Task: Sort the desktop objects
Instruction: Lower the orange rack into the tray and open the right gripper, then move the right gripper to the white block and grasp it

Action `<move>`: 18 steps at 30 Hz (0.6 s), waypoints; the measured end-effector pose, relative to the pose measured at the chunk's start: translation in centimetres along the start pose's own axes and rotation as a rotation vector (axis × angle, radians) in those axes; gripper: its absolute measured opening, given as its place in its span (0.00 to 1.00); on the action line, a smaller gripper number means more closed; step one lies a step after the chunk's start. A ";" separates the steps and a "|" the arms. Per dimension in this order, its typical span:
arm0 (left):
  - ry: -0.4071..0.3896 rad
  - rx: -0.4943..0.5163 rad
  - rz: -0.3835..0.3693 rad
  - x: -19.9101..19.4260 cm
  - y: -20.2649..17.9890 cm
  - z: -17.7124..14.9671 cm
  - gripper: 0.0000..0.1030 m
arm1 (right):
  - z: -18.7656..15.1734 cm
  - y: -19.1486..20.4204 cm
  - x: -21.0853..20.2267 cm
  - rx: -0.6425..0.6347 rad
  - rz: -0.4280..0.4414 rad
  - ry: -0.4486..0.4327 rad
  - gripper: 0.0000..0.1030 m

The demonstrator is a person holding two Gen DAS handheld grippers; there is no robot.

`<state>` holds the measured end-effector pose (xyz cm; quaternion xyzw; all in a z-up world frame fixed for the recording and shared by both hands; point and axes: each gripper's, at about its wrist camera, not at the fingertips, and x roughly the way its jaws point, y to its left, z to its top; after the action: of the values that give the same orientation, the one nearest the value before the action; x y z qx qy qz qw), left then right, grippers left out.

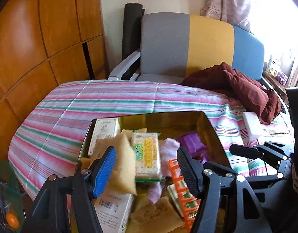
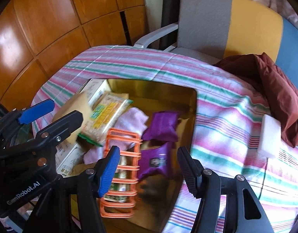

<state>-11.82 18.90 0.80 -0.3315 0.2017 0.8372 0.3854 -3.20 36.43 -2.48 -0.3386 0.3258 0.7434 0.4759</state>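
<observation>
Striped cloth (image 1: pixel 110 101) covers table; tricolour chair (image 1: pixel 187 44) beyond. Orange rack (image 2: pixel 119 174) lies near-to-far in gold tray (image 2: pixel 158 89). Left gripper (image 1: pixel 147 171) clamps yellow sponge (image 1: pixel 123 167); right gripper (image 2: pixel 147 169) gapes, empty.

A shiny gold-lined open box (image 2: pixel 189 116) sits on the striped cloth, piled with things. A yellow sponge (image 1: pixel 122 163) is tilted on edge over a white printed carton (image 1: pixel 105 132). Beside it lies a cracker pack in clear wrap with yellow lettering (image 1: pixel 147 155), then a crumpled pale pink sock (image 1: pixel 168 149). An orange plastic rack (image 2: pixel 120 174) lies across them, with two purple pouches (image 2: pixel 162 128) just beside it. A white foam block (image 2: pixel 270 137) rests outside on the cloth.
</observation>
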 end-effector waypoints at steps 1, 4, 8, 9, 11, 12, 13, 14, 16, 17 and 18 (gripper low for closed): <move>-0.002 0.004 -0.002 0.0 -0.3 0.1 0.64 | 0.1 -0.5 -0.1 0.008 -0.007 -0.003 0.61; -0.003 0.025 -0.007 0.1 -1.2 0.4 0.64 | 0.3 -2.1 -0.6 0.034 -0.025 -0.014 0.61; -0.008 0.048 -0.024 0.3 -2.4 0.7 0.64 | 0.7 -4.4 -1.4 0.089 -0.042 -0.042 0.61; -0.008 0.056 -0.027 0.4 -2.8 0.8 0.64 | 0.8 -4.9 -1.6 0.099 -0.049 -0.049 0.61; -0.007 0.068 -0.032 0.6 -3.4 0.9 0.64 | 1.0 -6.2 -2.0 0.127 -0.075 -0.064 0.61; -0.004 0.076 -0.036 0.8 -3.8 1.1 0.64 | 1.0 -6.8 -2.2 0.141 -0.085 -0.069 0.61; -0.001 0.084 -0.039 1.0 -4.2 1.1 0.64 | 1.1 -7.5 -2.3 0.160 -0.104 -0.075 0.61; 0.000 0.091 -0.042 1.1 -4.5 1.2 0.64 | 1.1 -8.6 -2.4 0.182 -0.139 -0.083 0.61; -0.002 0.108 -0.047 1.3 -5.3 1.4 0.64 | 1.1 -10.1 -2.5 0.208 -0.185 -0.089 0.62; -0.001 0.114 -0.051 1.5 -5.7 1.4 0.64 | 1.1 -10.9 -2.6 0.226 -0.204 -0.089 0.62; 0.001 0.120 -0.055 1.7 -6.1 1.5 0.64 | 1.0 -11.7 -2.6 0.244 -0.219 -0.091 0.64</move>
<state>-8.49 24.45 0.16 -0.3134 0.2426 0.8125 0.4276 8.28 39.82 -1.70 -0.2780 0.3529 0.6565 0.6060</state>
